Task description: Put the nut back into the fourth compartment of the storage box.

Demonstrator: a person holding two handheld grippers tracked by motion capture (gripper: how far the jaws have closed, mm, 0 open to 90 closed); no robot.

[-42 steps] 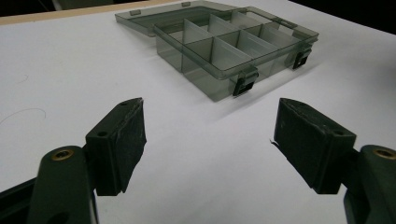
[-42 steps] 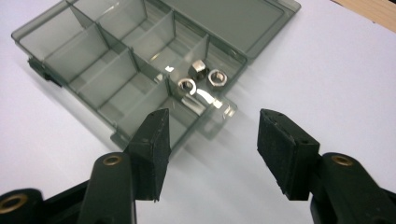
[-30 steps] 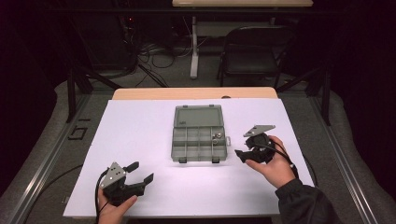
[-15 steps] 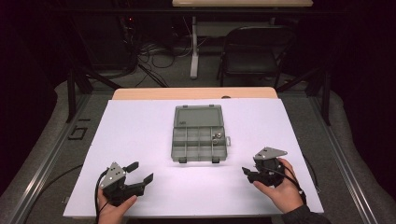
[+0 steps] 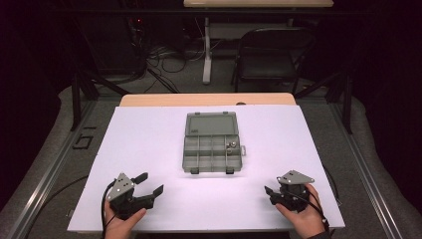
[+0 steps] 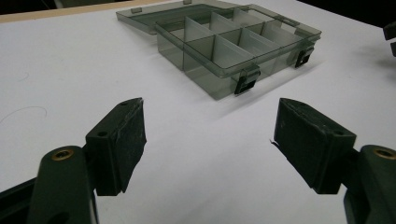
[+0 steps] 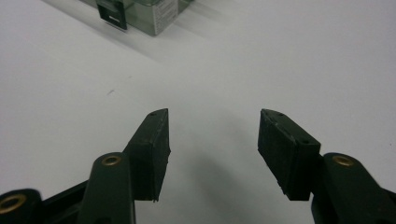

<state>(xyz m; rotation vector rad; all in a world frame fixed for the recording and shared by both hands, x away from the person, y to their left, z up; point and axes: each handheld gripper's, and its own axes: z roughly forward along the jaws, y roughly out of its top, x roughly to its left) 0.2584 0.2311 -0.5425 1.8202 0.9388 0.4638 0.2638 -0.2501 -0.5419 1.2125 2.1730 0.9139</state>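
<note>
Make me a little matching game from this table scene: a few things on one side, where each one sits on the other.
Things:
1. left gripper
2. right gripper
3. organizer box
4. small metal part

Places:
A. middle of the white table, lid open
B. near left corner, jaws apart
C. inside a right-hand compartment of the box
D. near right corner, jaws apart

Pairs: 1-B, 2-D, 3-A, 4-C

Beyond my white tabletop, a black folding chair stands far right; cables sprawl on the floor far left beside it.
</note>
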